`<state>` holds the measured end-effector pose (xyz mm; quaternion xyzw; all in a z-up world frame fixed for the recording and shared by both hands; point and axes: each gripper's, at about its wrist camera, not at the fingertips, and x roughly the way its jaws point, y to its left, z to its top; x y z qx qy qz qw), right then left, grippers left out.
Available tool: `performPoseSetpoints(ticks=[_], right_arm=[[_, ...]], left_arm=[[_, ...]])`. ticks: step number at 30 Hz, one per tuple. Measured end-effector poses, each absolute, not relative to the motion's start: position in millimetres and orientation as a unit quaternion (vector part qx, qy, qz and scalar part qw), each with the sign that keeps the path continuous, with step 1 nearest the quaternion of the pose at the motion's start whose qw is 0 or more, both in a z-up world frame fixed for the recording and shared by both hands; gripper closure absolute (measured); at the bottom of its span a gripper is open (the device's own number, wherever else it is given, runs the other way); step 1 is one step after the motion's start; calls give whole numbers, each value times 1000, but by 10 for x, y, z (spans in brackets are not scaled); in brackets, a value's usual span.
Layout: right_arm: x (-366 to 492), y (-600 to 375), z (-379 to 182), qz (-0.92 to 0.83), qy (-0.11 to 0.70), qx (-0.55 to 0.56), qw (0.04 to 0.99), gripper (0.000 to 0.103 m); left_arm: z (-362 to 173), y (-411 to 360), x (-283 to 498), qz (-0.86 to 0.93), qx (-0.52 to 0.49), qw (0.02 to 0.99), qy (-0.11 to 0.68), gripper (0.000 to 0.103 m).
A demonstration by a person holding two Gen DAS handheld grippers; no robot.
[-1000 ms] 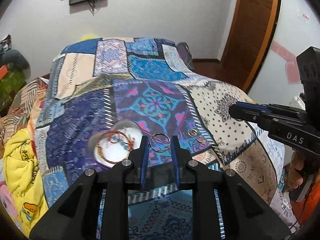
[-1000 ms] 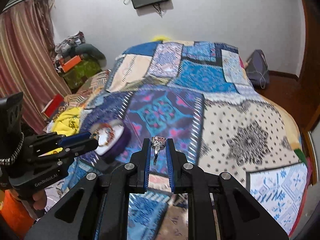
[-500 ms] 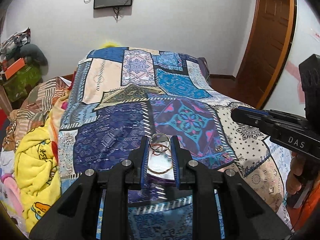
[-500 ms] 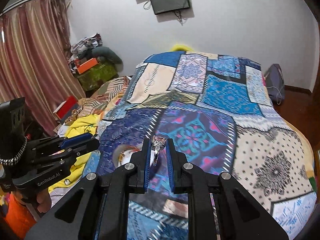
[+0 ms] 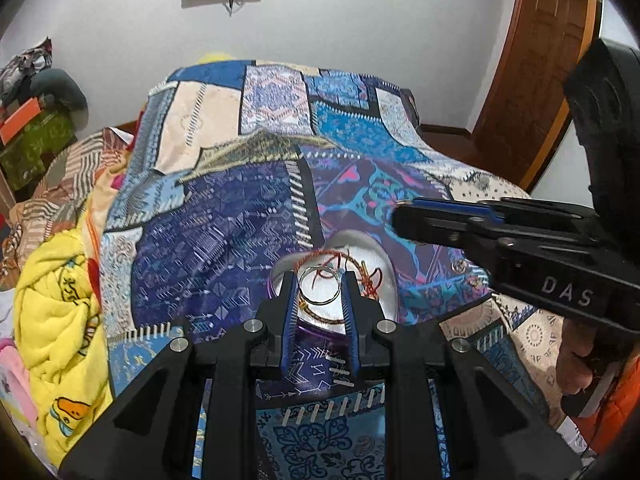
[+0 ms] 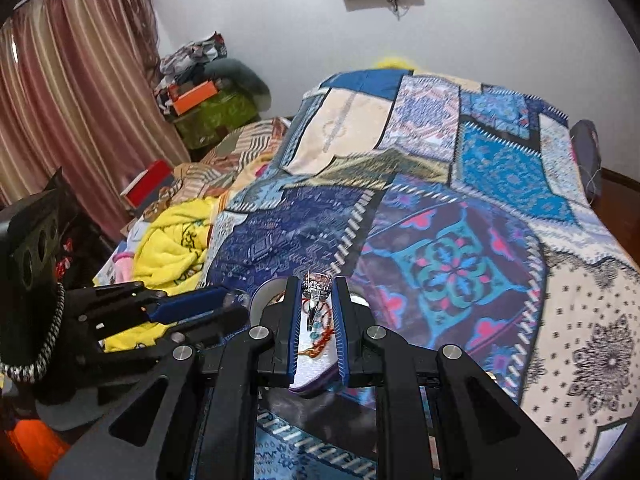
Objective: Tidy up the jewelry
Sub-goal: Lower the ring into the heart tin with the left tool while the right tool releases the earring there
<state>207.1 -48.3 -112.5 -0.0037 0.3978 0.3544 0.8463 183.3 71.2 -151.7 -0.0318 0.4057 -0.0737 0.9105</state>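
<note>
Left gripper point(image 5: 319, 290) clamping hoop point(image 5: 320, 289); right gripper point(image 6: 317, 294) pinching gem ring point(image 6: 318, 284). Both now hanging over dish point(image 5: 360, 256), low centre of each frame; second ago dish was sitting off to left of my jaws, hoop over bare quilt point(image 5: 224, 240). Thread bracelet point(image 5: 370, 278) already lying in dish. Right gripper also crossing right side of left view. Judging carry as done, release into dish coming next. One small ring point(image 5: 457, 266) lying on quilt right of dish.
</note>
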Motion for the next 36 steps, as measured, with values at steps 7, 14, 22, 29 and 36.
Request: performPoseSetpoints(ticks=[7,14,22,29,36], right_arm=[[2125,-339,-1313,359,424,-6,832,89],[2178,-269,-1433,364,445,-8,818,89],[2194,-259,-1449,363,451,-2,815,89],[2124,-299,-1300,354,428,-19,831,83],[2035,-480,-1097,339,399,-21,851,83]], left_arm=[[-1691,674,1910,-86,-26,902,422,82],[-1764,723,1955,-90,-34,899,428,82],[-1764,723,1960,-88,-34,899,427,82],[-1726,738,1957,-78,-34,900,428,82],[-1556,725,1869,-68,-30,906,416,82]])
